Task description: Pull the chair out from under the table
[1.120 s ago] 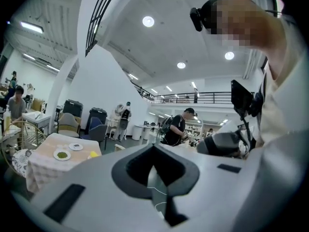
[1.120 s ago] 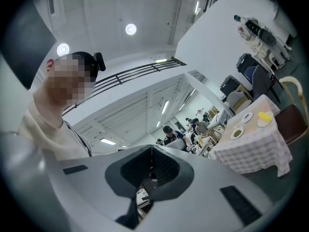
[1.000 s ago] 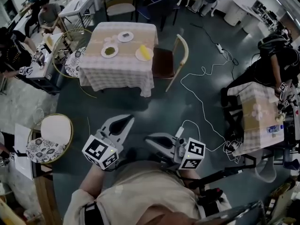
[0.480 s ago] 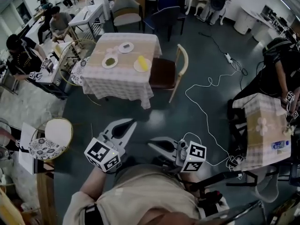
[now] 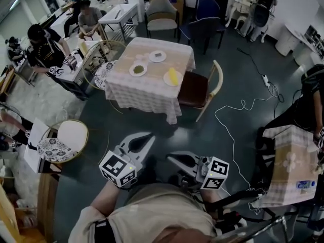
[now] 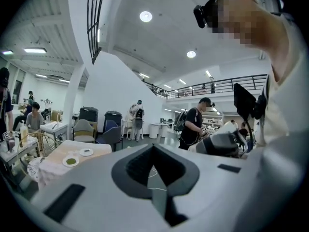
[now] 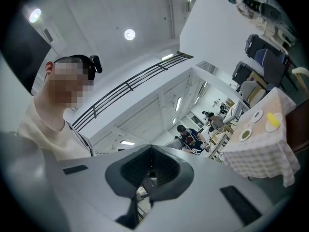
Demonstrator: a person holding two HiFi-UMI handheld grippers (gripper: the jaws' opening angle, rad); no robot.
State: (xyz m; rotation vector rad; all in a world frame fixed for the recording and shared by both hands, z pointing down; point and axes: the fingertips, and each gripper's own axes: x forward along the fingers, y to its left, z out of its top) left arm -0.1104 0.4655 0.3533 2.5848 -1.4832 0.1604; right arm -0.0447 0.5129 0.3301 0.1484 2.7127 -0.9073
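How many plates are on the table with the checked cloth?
3. The green-food plate lies towards the left, the yellow-food plate beside the chair, the third plate at the far edge. None seems hidden.

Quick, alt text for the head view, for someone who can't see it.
The left gripper and right gripper are shut and empty, held near the person's body, far short of the chair. The chair stands at the view's right side of a clothed table with three plates.

A glossy dark grey floor (image 5: 96, 120) carries a looping white cable (image 5: 242, 105). A grey armchair (image 5: 162, 15) and a blue armchair (image 5: 205, 14) stand at the far side. Round ceiling lights (image 6: 146, 16) shine overhead.
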